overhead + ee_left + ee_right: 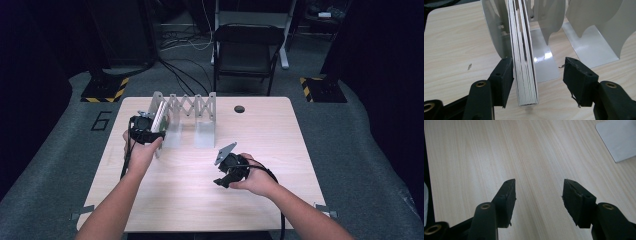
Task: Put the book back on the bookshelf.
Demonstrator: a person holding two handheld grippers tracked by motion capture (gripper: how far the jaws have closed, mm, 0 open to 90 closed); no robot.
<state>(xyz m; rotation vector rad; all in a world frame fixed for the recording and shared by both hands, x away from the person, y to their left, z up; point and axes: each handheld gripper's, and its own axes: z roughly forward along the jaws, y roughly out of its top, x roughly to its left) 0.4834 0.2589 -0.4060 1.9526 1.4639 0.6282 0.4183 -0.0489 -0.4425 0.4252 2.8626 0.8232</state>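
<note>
A thin white book (160, 116) stands upright on its edge in the left end of a grey metal folding book rack (192, 107). My left gripper (156, 129) is at that book. In the left gripper view the book (524, 50) stands between the two jaws: it is close against the left one, and a wide gap separates it from the right one, so my left gripper (539, 62) is open. The rack's plates (594, 37) rise behind. My right gripper (221, 182) hovers open over bare tabletop, right of centre, with nothing between its jaws (539, 182).
The light wooden table (270, 145) has a small round hole (239, 109) near its far edge. A black folding chair (247, 50) stands behind the table, with cables on the floor. Yellow-and-black striped bases (106, 91) flank the table's far corners.
</note>
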